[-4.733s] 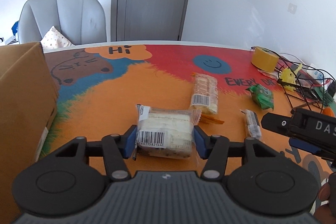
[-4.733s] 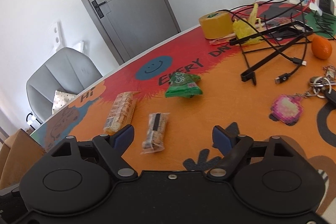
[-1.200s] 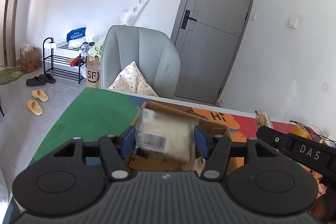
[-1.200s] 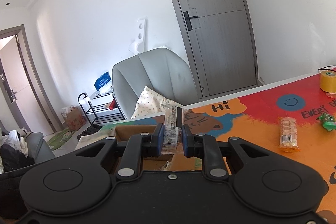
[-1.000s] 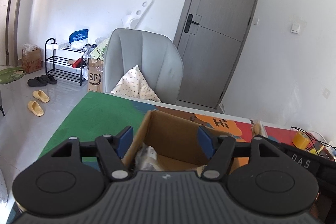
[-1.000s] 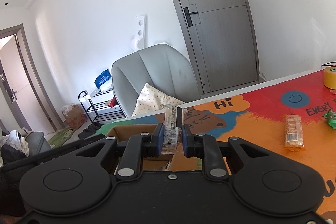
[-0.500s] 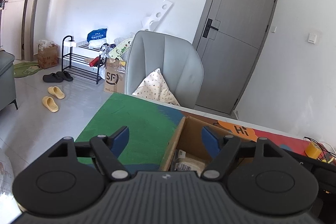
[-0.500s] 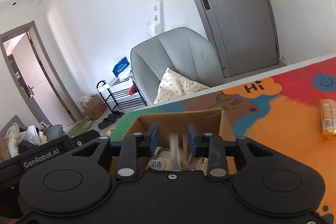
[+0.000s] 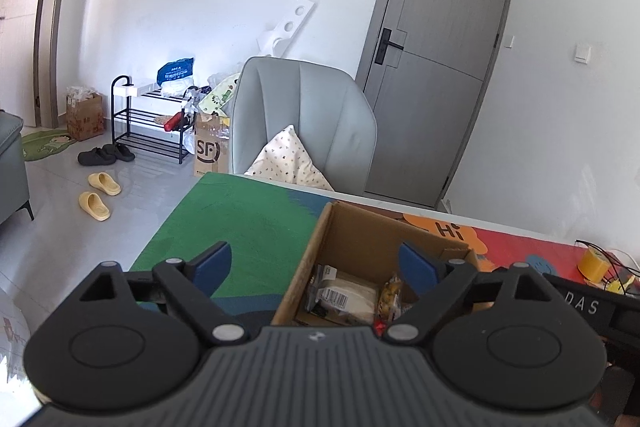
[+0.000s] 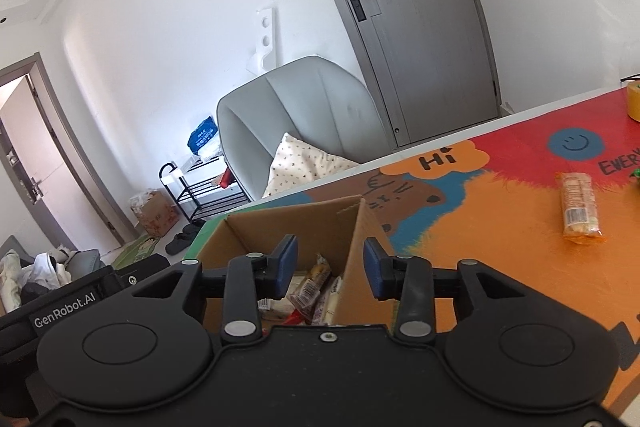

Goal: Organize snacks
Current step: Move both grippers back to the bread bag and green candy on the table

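An open cardboard box [image 9: 316, 247] [image 10: 280, 223] stands on the colourful table mat and holds several wrapped snacks. The white barcoded cake pack [image 9: 344, 297] lies inside it. My left gripper [image 9: 316, 263] hovers over the box's left wall, its jaws opening wide with nothing between them. My right gripper [image 10: 330, 263] hangs over the box's right wall, jaws opening and empty; loose snack packs [image 10: 312, 287] lie below it in the box. An orange wafer pack [image 10: 580, 211] lies on the mat to the right.
A grey chair [image 9: 304, 123] with a dotted cushion [image 9: 288, 159] stands behind the table's far edge. A yellow tape roll [image 9: 594, 263] and cables sit at the far right. A shoe rack [image 9: 148, 123], slippers and a paper bag are on the floor to the left.
Both grippers let go of their snacks, which dropped into the box. The left jaws spread much wider; the right jaws parted from shut on the thin pack.
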Action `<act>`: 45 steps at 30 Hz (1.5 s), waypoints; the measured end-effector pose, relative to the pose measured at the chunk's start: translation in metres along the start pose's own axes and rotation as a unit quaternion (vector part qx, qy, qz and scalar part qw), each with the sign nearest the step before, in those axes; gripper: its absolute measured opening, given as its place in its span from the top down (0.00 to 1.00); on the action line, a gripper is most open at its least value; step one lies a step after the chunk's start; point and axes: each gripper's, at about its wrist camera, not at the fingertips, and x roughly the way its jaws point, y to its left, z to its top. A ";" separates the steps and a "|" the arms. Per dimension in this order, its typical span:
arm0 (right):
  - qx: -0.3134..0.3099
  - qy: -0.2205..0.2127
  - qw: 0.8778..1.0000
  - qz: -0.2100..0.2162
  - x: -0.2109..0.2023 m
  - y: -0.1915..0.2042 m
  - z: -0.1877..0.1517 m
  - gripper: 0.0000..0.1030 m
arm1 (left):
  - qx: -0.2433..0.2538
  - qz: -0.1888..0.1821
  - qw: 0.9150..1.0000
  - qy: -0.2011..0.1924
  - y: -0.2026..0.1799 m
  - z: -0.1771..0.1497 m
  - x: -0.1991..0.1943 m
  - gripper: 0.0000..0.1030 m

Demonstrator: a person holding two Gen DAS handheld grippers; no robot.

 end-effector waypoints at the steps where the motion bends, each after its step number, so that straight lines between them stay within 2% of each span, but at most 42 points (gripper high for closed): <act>1: 0.001 0.000 1.000 -0.002 -0.002 -0.001 -0.001 0.62 | 0.002 0.001 1.000 0.000 -0.001 -0.001 -0.001 0.10; 7: 0.009 -0.011 1.000 -0.006 -0.017 -0.013 -0.005 0.50 | 0.007 0.009 1.000 0.004 -0.011 -0.008 -0.004 0.09; 10: 0.016 -0.015 1.000 -0.010 -0.025 -0.022 -0.009 0.40 | 0.015 0.010 1.000 0.007 -0.019 -0.012 -0.008 0.09; 14: 0.027 -0.020 0.999 -0.020 -0.038 -0.037 -0.013 0.21 | 0.027 0.010 1.000 0.004 -0.033 -0.021 -0.012 0.08; 17: 0.036 -0.027 0.999 -0.027 -0.047 -0.049 -0.014 0.07 | 0.025 -0.001 1.000 0.008 -0.042 -0.026 -0.013 0.07; 21: 0.043 -0.034 0.998 -0.037 -0.057 -0.062 -0.014 0.00 | 0.015 -0.025 1.000 -0.001 -0.054 -0.029 -0.020 0.03; 34: 0.065 -0.048 0.995 -0.057 -0.087 -0.106 -0.018 0.00 | 0.031 -0.057 0.998 0.011 -0.099 -0.045 -0.028 0.02; 42: 0.081 -0.057 0.992 -0.074 -0.104 -0.137 -0.020 0.00 | 0.056 -0.079 0.995 0.029 -0.128 -0.054 -0.027 0.02; 45: 0.081 -0.060 0.992 -0.080 -0.110 -0.147 -0.021 0.00 | 0.070 -0.080 0.994 0.024 -0.142 -0.057 -0.027 0.02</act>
